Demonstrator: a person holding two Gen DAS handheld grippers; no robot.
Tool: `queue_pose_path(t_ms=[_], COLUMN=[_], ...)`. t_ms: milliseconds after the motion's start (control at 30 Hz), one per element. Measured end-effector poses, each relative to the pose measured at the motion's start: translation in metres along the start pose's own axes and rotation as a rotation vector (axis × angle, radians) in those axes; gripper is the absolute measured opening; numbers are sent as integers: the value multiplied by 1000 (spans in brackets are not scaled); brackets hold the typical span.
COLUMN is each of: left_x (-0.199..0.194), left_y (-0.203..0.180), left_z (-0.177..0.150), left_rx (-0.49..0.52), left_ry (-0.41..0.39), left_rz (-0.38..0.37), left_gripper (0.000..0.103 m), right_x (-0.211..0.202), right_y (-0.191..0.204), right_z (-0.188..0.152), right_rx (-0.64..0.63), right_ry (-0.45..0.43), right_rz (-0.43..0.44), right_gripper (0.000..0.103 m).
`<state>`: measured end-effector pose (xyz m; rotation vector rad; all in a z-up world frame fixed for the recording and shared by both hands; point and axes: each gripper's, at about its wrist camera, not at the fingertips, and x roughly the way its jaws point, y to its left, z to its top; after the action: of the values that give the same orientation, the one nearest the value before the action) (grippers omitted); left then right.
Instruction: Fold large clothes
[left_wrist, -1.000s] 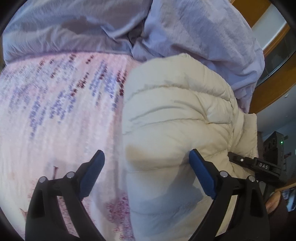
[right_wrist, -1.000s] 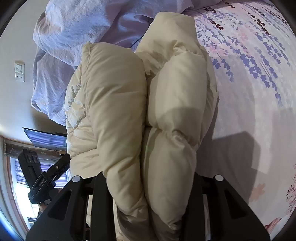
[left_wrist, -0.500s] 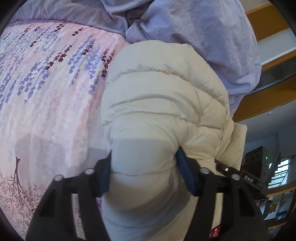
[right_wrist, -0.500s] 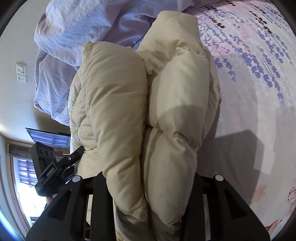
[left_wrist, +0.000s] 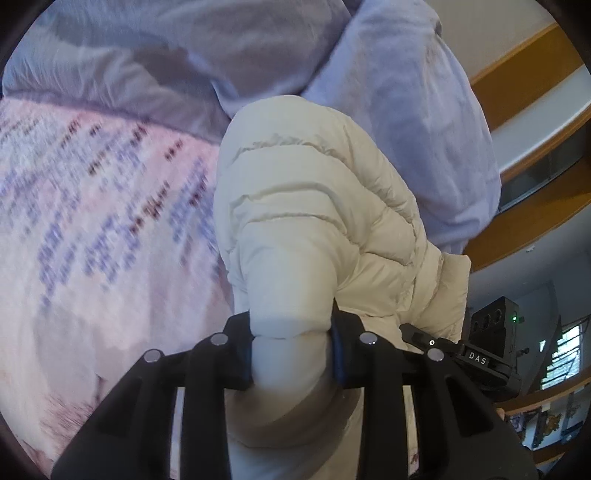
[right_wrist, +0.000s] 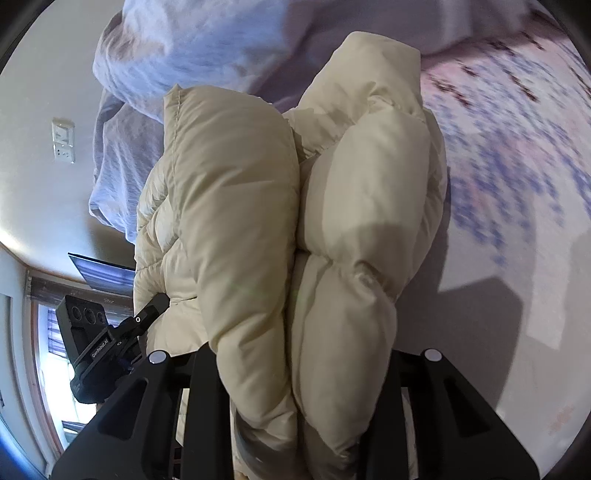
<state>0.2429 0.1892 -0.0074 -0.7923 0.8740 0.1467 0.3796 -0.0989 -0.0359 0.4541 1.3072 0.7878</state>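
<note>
- the cream quilted puffer jacket (left_wrist: 314, 206) is bunched into thick doubled layers on the bed, over the pink floral bedsheet (left_wrist: 92, 229); a rumpled lavender duvet (left_wrist: 406, 92) lies at the far side, touching the jacket's far end
- the left gripper (left_wrist: 293, 350) has just been closing its fingers; they are now narrow and pinch a padded roll of the jacket at its near edge, the fabric bulging out above the pads
- the right gripper (right_wrist: 295, 402) clamps two stacked folds of the jacket (right_wrist: 295, 229) between narrow fingers; the folds rise side by side away from the camera
- the left gripper (right_wrist: 122, 332) shows at the near left in the right wrist view, at the jacket's left edge
- judged progress: the jacket already looks doubled over at least once; it is still a lumpy bundle held at two points; carrying the final fold over, laying it flat and squaring it remain
</note>
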Motion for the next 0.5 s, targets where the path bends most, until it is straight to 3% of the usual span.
queue_pose_path(t_ms=[367,500], left_x=[-11,-3], left_y=[38,37], left_z=[32,36], left_rx=[2,63], left_ry=[-40,-44], left_rz=[121,230], left_gripper=[33,36], right_x=[42,50], right_y=[38,42], right_z=[22,24], right_rx=[-68,-86], right_ry=[26,21], right_rz=[-57,-142], right_gripper=[28,35])
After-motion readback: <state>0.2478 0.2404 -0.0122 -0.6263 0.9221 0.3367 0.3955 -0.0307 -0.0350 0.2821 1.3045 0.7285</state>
